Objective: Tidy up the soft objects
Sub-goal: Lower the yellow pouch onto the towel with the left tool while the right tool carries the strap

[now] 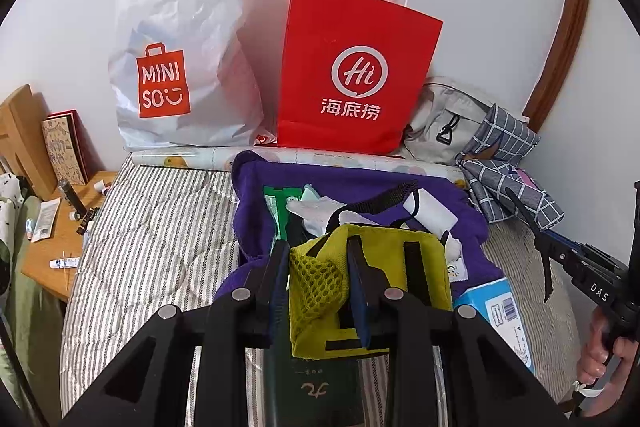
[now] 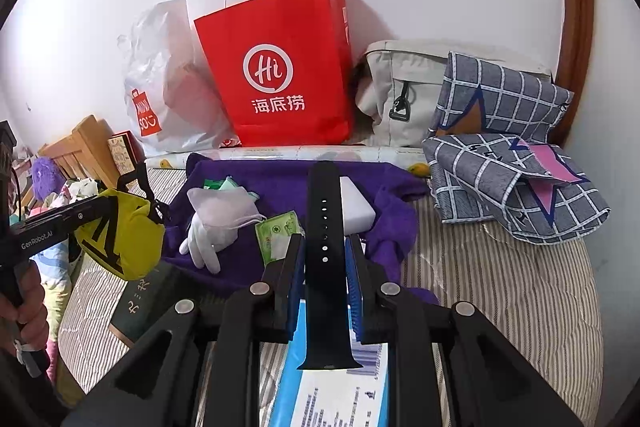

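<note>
The left tongs (image 1: 320,259) were clamped on a yellow fabric pouch with black straps (image 1: 372,283), held above the purple cloth (image 1: 352,183) on the striped bed (image 1: 160,211). The right tongs (image 2: 325,255) gripped a black perforated rubber watch strap (image 2: 326,267) (standing upright between the pads).

We're in a bedroom at home: a striped quilt (image 1: 152,227) covers the bed, with a wooden bedside table (image 1: 60,239) alongside. Shopping bags, a red paper bag (image 1: 352,75) and a white Miniso bag (image 1: 180,59), lean against the wall.
</note>
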`<state>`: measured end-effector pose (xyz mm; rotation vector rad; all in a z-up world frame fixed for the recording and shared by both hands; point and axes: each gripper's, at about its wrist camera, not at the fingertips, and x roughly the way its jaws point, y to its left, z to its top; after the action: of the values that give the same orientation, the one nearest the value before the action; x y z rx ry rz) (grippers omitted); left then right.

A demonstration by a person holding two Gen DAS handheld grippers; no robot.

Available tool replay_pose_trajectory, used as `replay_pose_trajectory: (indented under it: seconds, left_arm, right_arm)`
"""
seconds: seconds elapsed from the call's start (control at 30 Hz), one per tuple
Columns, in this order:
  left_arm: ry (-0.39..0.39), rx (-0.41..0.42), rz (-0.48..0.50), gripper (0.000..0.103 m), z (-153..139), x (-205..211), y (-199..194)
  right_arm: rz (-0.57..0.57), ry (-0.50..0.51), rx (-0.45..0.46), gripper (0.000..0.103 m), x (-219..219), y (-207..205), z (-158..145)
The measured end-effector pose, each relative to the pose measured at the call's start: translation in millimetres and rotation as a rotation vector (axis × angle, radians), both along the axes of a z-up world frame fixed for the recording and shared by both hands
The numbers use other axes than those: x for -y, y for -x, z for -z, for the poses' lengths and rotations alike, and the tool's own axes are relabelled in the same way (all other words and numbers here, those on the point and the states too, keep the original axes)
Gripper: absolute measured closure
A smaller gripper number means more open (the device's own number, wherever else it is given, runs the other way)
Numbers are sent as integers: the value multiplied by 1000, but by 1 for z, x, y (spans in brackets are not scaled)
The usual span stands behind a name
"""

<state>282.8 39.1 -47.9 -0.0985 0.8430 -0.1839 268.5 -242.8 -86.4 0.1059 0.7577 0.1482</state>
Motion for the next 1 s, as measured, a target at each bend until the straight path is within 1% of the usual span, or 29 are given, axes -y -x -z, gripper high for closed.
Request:
replay_pose_trajectory:
  seconds: [0.3, 0.53, 0.8, 1.0]
  left_arm:
    - [-11, 1, -8, 76, 2, -2, -14]
    - [-4, 1, -17, 76, 1, -3, -28]
    - [-29, 11, -12, 76, -1, 5, -43]
    - [-21, -4, -7, 76, 7, 9, -56]
  right_arm:
    - [-21, 5, -5, 83, -8, -20, 5]
    - [-29, 10, -18, 83, -12, -35, 13]
    - [-37, 13, -25, 83, -13, -50, 19]
    - [-48, 13, -30, 83, -16, -65, 20]
